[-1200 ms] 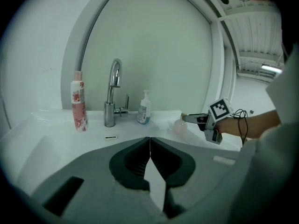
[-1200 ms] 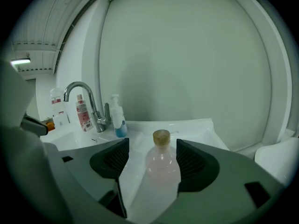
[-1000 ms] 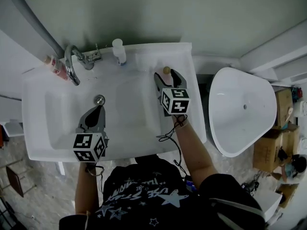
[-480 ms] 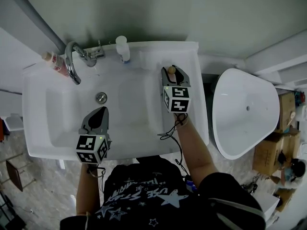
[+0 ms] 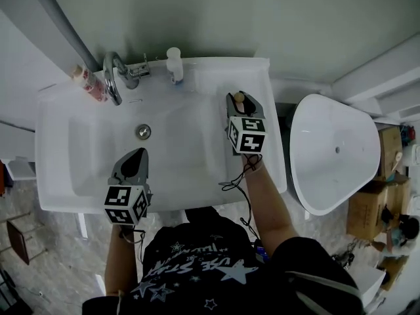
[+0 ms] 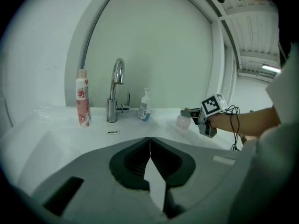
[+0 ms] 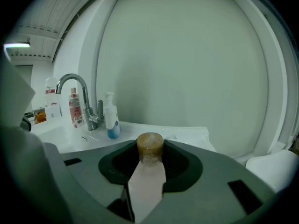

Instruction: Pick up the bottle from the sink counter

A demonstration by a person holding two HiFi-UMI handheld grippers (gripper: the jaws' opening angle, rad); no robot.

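Note:
A small pale pink bottle [image 7: 147, 183] with a round brown cap [image 5: 239, 98] stands on the right ledge of the white sink [image 5: 59, 195]. My right gripper [image 5: 240, 100] reaches over that ledge with the bottle between its jaws, which are closing, and the pads sit against the bottle's sides. In the right gripper view the cap [image 7: 150, 146] rises just above the jaw tips. My left gripper [image 5: 134, 156] hovers over the basin's front left, shut and empty, its jaws meeting in the left gripper view [image 6: 149, 140]. From there the bottle [image 6: 183, 122] shows in the right gripper's jaws.
A chrome faucet [image 5: 113, 77] stands at the back left, a red-patterned spray can [image 5: 88, 84] to its left and a white pump dispenser [image 5: 174, 64] to its right. The drain [image 5: 142, 131] lies mid-basin. A white toilet bowl [image 5: 335, 153] stands right of the sink, with cardboard boxes [image 5: 374, 195] beyond.
The right gripper's jaws have narrowed round the bottle, from wide apart to tight against it. The left gripper has barely moved. The head view has shifted slightly.

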